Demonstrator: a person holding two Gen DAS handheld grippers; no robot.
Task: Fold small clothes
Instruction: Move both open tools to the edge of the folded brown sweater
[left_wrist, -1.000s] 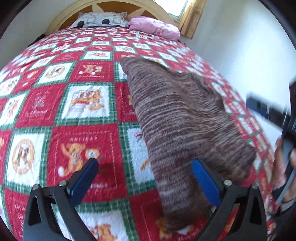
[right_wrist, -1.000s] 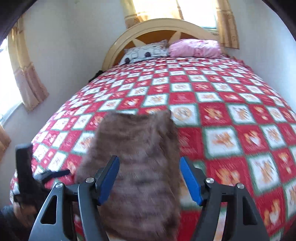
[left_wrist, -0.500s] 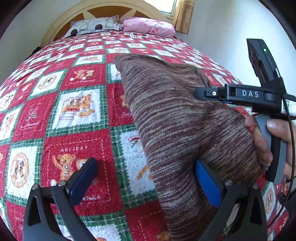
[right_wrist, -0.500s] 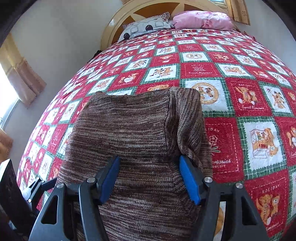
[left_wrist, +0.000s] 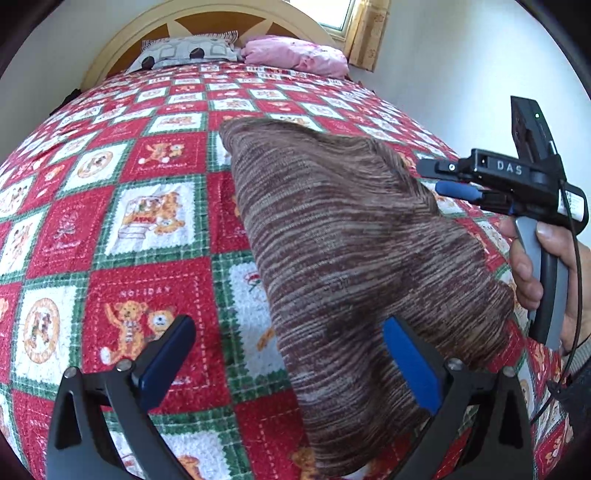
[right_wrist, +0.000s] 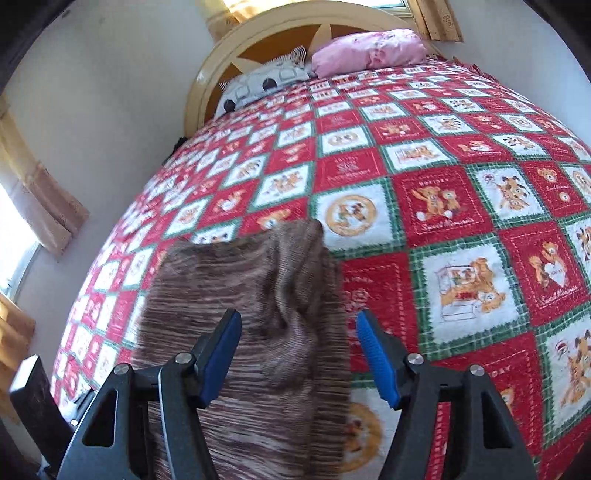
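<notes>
A brown striped knit garment (left_wrist: 343, 236) lies folded on the red patchwork bedspread (left_wrist: 110, 221); it also shows in the right wrist view (right_wrist: 251, 314). My left gripper (left_wrist: 291, 354) is open above its near left edge, right finger over the cloth, left finger over the quilt. My right gripper (right_wrist: 297, 354) is open and hovers over the garment's near part, holding nothing. It shows from the side in the left wrist view (left_wrist: 458, 184), at the garment's right edge.
A grey patterned pillow (left_wrist: 188, 53) and a pink pillow (left_wrist: 295, 55) lie at the wooden headboard (right_wrist: 266, 40). White walls flank the bed. Curtains (right_wrist: 40, 199) hang at left in the right wrist view.
My right gripper swung in beside the garment, then drew back a little and turned right. The left gripper stayed over the near edge. Both stayed open.
</notes>
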